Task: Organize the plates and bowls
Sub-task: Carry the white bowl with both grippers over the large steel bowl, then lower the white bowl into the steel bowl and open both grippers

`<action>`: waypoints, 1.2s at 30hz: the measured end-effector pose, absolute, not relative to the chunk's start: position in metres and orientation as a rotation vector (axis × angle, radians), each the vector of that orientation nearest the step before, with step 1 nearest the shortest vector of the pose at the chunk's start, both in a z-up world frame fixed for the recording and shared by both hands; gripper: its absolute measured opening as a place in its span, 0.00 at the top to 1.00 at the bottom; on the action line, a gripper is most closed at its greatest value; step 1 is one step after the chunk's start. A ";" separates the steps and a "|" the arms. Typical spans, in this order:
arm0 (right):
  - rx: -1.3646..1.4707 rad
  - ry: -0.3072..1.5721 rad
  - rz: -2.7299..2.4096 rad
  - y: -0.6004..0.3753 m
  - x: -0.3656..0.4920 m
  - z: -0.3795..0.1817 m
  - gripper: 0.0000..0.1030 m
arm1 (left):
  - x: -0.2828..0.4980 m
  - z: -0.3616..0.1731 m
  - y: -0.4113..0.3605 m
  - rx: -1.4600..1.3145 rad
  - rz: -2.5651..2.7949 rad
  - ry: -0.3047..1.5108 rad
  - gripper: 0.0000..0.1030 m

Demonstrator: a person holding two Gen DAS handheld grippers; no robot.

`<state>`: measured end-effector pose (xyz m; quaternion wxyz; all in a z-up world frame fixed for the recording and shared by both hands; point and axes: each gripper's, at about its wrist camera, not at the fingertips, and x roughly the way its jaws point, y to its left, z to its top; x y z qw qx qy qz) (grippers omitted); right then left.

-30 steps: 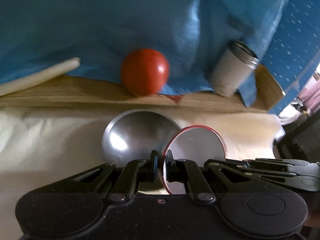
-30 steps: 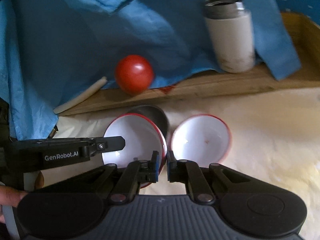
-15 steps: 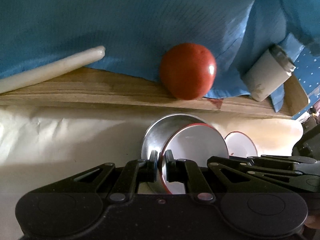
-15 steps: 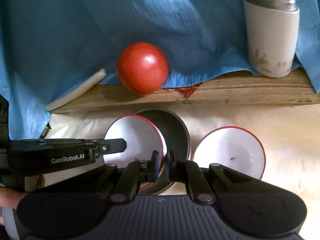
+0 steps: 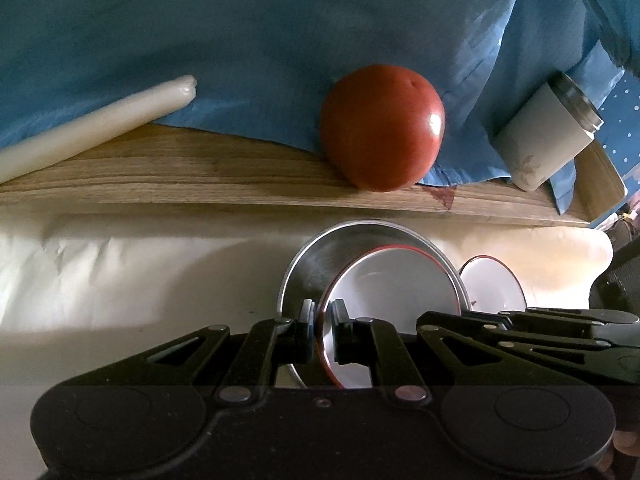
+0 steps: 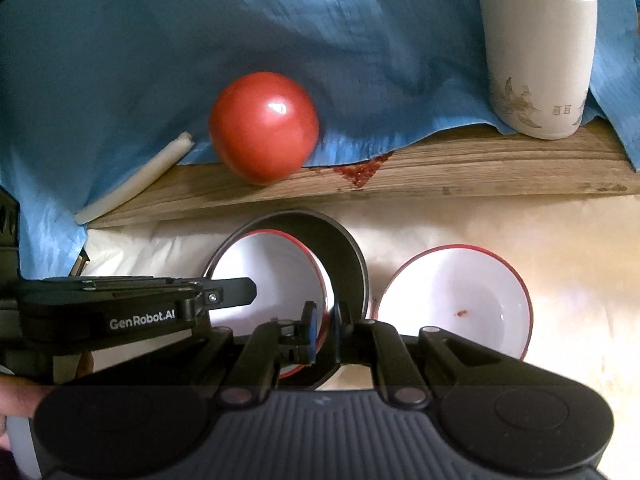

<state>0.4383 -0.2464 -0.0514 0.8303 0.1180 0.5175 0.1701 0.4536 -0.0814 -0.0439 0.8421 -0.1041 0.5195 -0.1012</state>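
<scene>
Steel bowl (image 5: 308, 268) holds the red-rimmed bowl (image 5: 394, 280), whose rim both the left gripper (image 5: 322, 322) and right gripper (image 6: 324, 326) pinch. Right view alone shows the second bowl's (image 6: 456, 300) interior; grippers hide near rims.

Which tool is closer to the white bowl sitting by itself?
Right. The right tool grips the nested bowl beside the lone bowl; the left tool holds the far rim, farther away.

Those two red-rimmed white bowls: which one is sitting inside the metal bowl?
The left bowl, pinched by both grippers, sits inside the metal bowl. The right bowl stands alone beside it.
</scene>
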 end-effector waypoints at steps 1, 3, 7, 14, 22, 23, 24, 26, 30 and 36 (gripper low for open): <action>0.253 1.096 0.362 -0.247 0.438 -0.051 0.90 | 0.453 -0.043 -0.081 -0.220 -0.215 1.096 0.91; 0.255 1.094 0.363 -0.252 0.436 -0.050 0.90 | 0.450 -0.042 -0.078 -0.219 -0.219 1.093 0.89; 0.273 1.087 0.368 -0.255 0.433 -0.049 0.88 | 0.450 -0.043 -0.081 -0.209 -0.214 1.092 0.87; 0.291 1.051 0.374 -0.263 0.425 -0.044 0.85 | 0.450 -0.041 -0.086 -0.187 -0.193 1.086 0.82; 0.303 0.961 0.355 -0.282 0.408 -0.028 0.68 | 0.442 -0.033 -0.089 -0.177 -0.163 1.062 0.66; 0.301 0.946 0.349 -0.283 0.405 -0.024 0.67 | 0.441 -0.031 -0.092 -0.179 -0.162 1.055 0.61; 0.301 0.930 0.343 -0.287 0.403 -0.021 0.64 | 0.439 -0.029 -0.094 -0.181 -0.160 1.047 0.58; 0.304 0.902 0.328 -0.294 0.397 -0.016 0.57 | 0.434 -0.024 -0.098 -0.184 -0.158 1.031 0.50; 0.309 0.855 0.287 -0.313 0.386 -0.007 0.44 | 0.425 -0.012 -0.107 -0.194 -0.163 0.998 0.37; 0.335 0.801 0.219 -0.349 0.369 0.001 0.20 | 0.411 0.005 -0.127 -0.236 -0.164 0.928 0.24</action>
